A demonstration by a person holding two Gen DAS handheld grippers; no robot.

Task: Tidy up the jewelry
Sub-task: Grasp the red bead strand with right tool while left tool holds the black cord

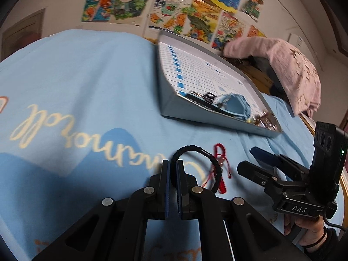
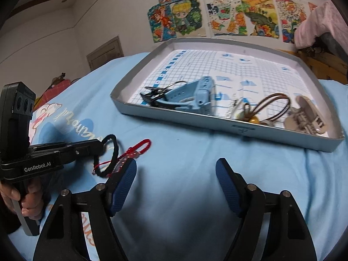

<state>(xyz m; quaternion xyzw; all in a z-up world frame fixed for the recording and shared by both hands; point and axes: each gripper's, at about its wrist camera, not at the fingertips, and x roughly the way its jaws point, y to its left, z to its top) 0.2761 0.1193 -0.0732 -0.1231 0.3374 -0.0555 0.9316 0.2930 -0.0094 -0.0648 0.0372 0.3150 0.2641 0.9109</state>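
My left gripper (image 1: pixel 172 167) is shut on a black braided bracelet (image 1: pixel 191 148), which loops up and right from the fingertips; it also shows in the right wrist view (image 2: pixel 113 150). A red string bracelet (image 1: pixel 219 152) lies on the blue cloth beside it, also seen in the right wrist view (image 2: pixel 141 146). My right gripper (image 2: pixel 176 169) is open and empty above the cloth, just right of both bracelets. The grey tray (image 2: pixel 228 122) holds a light blue watch (image 2: pixel 195 96), a brown cord piece (image 2: pixel 271 106) and a beige hair claw (image 2: pixel 306 115).
A blue printed cloth (image 1: pixel 76 82) covers the surface. A pink towel (image 1: pixel 289 69) hangs over furniture at the back right. Children's drawings (image 2: pixel 217 10) cover the wall. A wooden edge (image 1: pixel 341 187) runs along the right.
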